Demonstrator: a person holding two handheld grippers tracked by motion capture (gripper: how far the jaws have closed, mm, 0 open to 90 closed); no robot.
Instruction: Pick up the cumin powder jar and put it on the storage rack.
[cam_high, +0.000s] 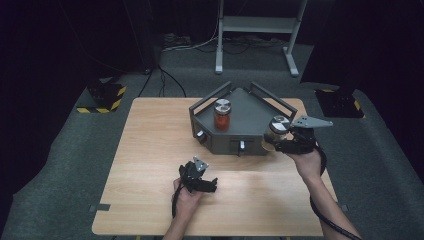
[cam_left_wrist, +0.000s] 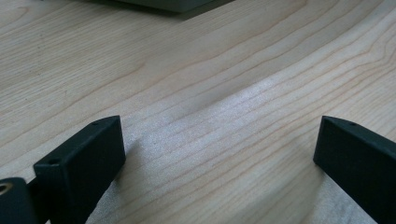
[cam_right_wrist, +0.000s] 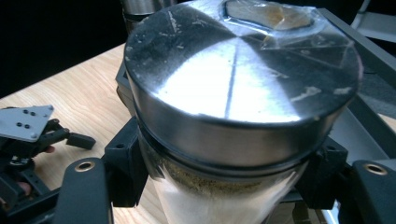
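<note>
Nearest us, the left gripper (cam_high: 207, 182) rested low over the bare wooden table (cam_high: 150, 150), its jaws spread wide with nothing between them, only wood grain showing in the left gripper view. Out to the right we saw the right gripper (cam_high: 278, 142) clamped on a spice jar (cam_high: 278, 128) with a silver lid (cam_right_wrist: 243, 79), held at the front right corner of the grey rack (cam_high: 245, 107). In the right gripper view both jaws pressed the glass just under the lid. Farther back, a red-filled jar (cam_high: 222, 115) stood upright inside the rack, well apart from the held one.
</note>
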